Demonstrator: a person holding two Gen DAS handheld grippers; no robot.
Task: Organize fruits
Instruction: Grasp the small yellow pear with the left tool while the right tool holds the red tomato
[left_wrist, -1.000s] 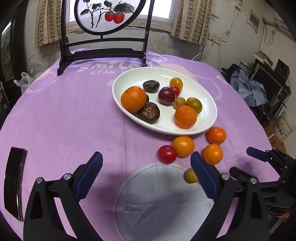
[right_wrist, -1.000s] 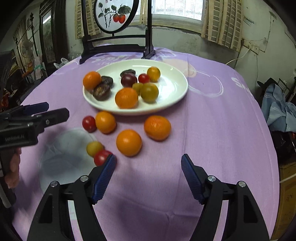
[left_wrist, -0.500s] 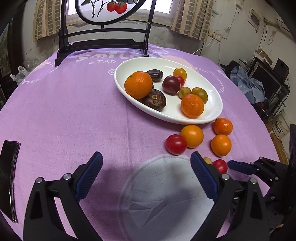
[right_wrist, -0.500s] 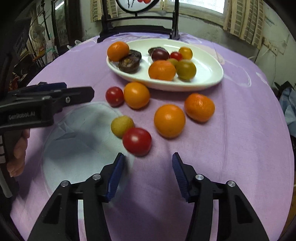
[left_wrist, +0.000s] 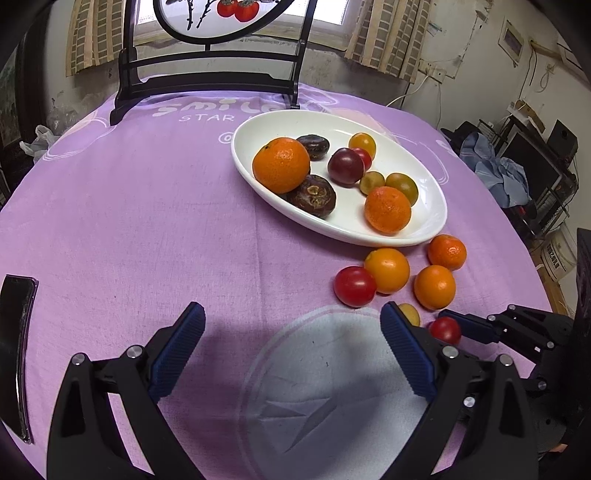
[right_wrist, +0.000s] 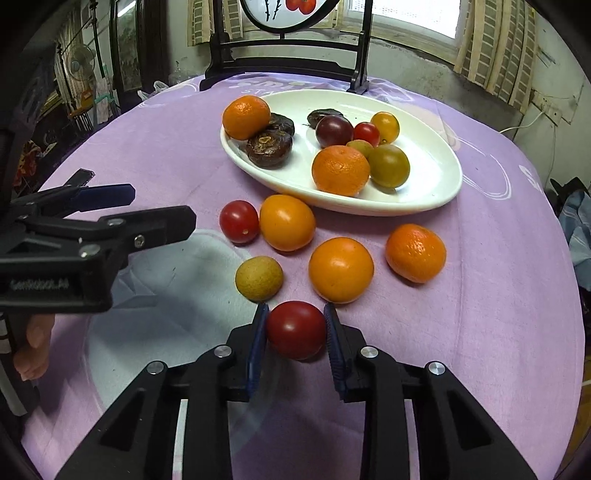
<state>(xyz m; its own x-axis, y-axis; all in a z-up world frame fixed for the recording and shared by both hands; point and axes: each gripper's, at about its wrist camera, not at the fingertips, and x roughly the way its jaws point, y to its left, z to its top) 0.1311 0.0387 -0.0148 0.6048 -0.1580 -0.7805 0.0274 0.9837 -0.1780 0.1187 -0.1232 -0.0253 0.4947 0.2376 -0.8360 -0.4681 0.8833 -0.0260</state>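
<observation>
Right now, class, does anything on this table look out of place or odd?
Yes. Six fruits lie loose on the purple cloth beside the white plate, not on it: three oranges, two red tomatoes and a small yellow-brown fruit. The right gripper has just closed on the nearer red tomato. Nothing looks spilled or broken.

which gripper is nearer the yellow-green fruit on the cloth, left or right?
Right. The right gripper, shut on the red tomato, sits just beside the yellow-green fruit. The left gripper stands open, farther off to the side.
</observation>
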